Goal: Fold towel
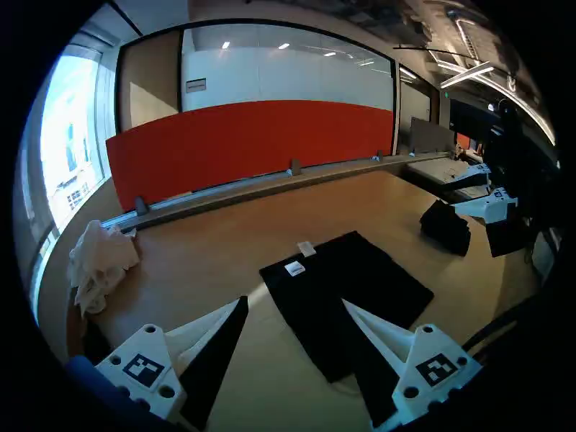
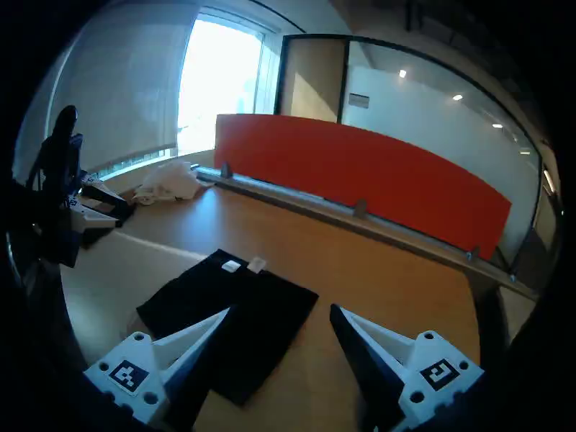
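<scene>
A black towel (image 1: 345, 295) lies flat on the wooden table (image 1: 216, 252), with small white tags (image 1: 294, 268) at its far edge. My left gripper (image 1: 294, 302) hovers over the towel's near side, open, with nothing between its fingers. In the right gripper view the same towel (image 2: 237, 309) lies low and to the left, tags (image 2: 231, 266) at its far edge. My right gripper (image 2: 281, 309) is open above the towel's right edge and holds nothing. The right gripper (image 1: 493, 205) also shows at the far right of the left gripper view. The left gripper (image 2: 90, 212) shows at the left of the right gripper view.
A crumpled white cloth (image 1: 101, 263) lies at the table's end by the window, seen again as the white cloth (image 2: 169, 181). A red partition (image 1: 252, 144) and a metal rail (image 1: 288, 176) run along the table's far edge. Bare wood surrounds the towel.
</scene>
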